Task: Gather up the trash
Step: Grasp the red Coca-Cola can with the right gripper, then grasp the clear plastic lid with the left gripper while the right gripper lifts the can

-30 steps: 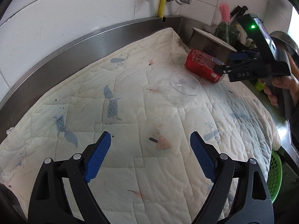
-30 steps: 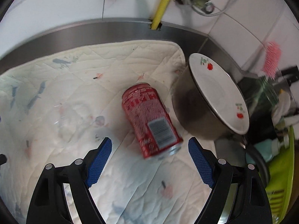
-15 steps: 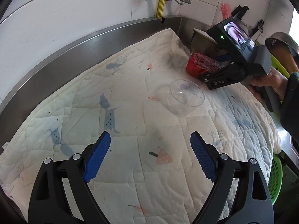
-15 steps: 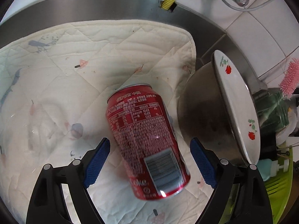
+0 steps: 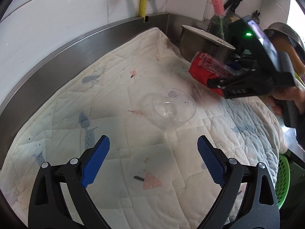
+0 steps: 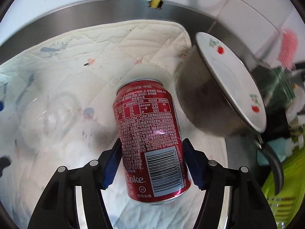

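A red Coke can (image 6: 150,139) is held between the blue pads of my right gripper (image 6: 152,162), which is shut on it; the can is lifted above the white quilted mat (image 6: 80,43). In the left wrist view the can (image 5: 207,68) and the right gripper (image 5: 238,84) show at the far right. A clear plastic cup (image 5: 173,110) lies on its side on the mat (image 5: 95,103), ahead of my left gripper (image 5: 152,162), which is open and empty above the mat's near part.
A steel bowl with a flowered plate on it (image 6: 228,87) stands right of the can. A steel backsplash (image 5: 57,55) and tiled wall run behind. A green basket (image 5: 284,179) sits below the mat's right edge. A pink brush (image 5: 217,5) and dish rack clutter are at the far right.
My right gripper has closed on the can and raised it off the mat. My left gripper has stayed open and moved forward toward the clear cup.
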Demonstrator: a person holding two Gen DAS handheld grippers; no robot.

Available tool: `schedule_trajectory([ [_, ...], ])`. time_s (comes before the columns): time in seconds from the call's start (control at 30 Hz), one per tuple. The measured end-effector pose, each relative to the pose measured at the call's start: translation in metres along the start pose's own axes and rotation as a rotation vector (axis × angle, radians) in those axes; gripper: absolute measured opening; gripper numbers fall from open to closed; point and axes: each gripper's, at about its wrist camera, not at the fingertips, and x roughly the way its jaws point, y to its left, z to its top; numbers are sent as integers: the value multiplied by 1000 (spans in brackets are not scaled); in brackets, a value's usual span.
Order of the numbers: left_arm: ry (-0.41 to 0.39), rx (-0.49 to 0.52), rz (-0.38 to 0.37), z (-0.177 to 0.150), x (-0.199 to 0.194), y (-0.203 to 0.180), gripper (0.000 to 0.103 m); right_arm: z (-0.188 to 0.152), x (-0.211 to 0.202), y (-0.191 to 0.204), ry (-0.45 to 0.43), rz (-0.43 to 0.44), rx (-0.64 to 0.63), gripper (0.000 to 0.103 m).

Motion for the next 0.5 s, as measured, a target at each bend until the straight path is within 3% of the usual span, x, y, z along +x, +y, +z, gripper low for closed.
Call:
schedule_trajectory([
  [0.5, 18, 72, -35, 35, 43, -17, 92, -111, -87, -12, -82, 8, 140, 61],
])
